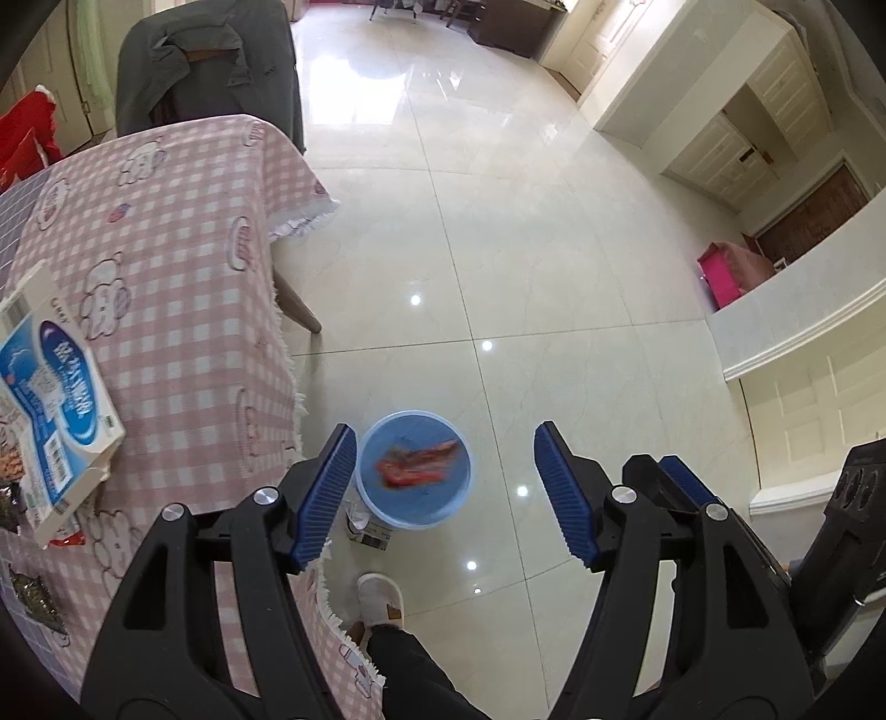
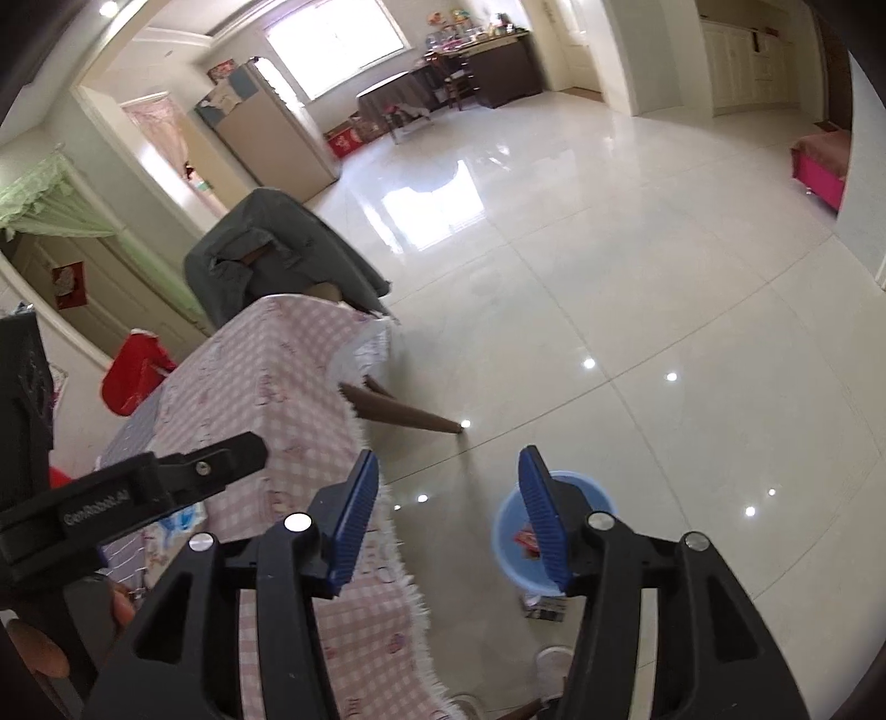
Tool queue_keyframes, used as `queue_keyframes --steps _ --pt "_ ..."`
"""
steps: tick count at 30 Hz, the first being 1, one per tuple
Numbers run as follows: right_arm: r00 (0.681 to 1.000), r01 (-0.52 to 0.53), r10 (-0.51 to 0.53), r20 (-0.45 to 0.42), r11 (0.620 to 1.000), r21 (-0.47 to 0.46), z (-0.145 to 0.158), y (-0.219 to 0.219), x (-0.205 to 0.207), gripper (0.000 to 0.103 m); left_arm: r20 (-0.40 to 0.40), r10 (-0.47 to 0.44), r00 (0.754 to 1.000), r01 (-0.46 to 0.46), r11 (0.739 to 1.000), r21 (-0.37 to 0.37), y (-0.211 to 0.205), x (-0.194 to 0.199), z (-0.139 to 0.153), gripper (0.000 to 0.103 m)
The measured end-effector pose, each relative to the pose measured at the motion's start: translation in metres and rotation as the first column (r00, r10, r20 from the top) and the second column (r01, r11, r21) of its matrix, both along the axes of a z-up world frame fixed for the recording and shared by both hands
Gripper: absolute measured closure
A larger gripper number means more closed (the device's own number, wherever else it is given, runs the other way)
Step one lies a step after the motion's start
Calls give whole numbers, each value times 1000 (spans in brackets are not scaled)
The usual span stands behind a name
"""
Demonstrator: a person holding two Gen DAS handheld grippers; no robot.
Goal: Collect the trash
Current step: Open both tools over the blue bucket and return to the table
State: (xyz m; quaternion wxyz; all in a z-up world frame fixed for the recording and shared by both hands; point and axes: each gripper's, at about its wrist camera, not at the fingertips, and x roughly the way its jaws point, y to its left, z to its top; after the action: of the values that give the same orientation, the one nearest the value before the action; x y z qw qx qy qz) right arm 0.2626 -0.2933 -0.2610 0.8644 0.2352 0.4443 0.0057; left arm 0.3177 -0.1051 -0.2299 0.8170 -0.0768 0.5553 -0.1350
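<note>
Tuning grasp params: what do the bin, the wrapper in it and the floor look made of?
Blue bin: likely plastic, smooth, thin pale rim.
Red wrapper: probably plastic film, crumpled; blurred.
Floor: glossy cream tile, grout lines, mirrored lights.

A table under a pink checked cloth (image 1: 183,266) fills the left side, its fringed edge hanging over a glossy cream tile floor (image 1: 554,249). At its far end stands a chair draped in a grey jacket (image 1: 210,61), with a red bag (image 1: 27,133) further left. In the right wrist view a fridge (image 2: 266,127) stands by the far wall, near a bright window (image 2: 338,39) and a dark cabinet (image 2: 498,72), while a pink-sided bench (image 2: 819,166) sits far right, and a slippered foot (image 1: 382,601) rests on the near floor.
</note>
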Motion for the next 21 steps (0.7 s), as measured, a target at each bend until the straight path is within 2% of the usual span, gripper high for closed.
queue_keyframes --steps 4,8,12,16,21 --pt "998 -64 64 29 997 30 19 31 -1 50 -1 21 1000 -21 1000 3 22 -12 11 36" --pt "989 -140 137 50 988 60 37 68 -4 50 -2 98 995 -98 995 -13 70 -31 23 35" --pt "971 -229 225 76 972 45 55 119 -10 50 21 162 987 -162 987 -5 118 -56 34 35" --pt "946 -316 311 89 948 45 66 174 -17 50 24 235 972 -235 972 0 174 -86 38 34" --pt "911 -410 406 72 910 59 66 244 -30 49 -8 337 942 -337 942 -6 252 -120 30 34"
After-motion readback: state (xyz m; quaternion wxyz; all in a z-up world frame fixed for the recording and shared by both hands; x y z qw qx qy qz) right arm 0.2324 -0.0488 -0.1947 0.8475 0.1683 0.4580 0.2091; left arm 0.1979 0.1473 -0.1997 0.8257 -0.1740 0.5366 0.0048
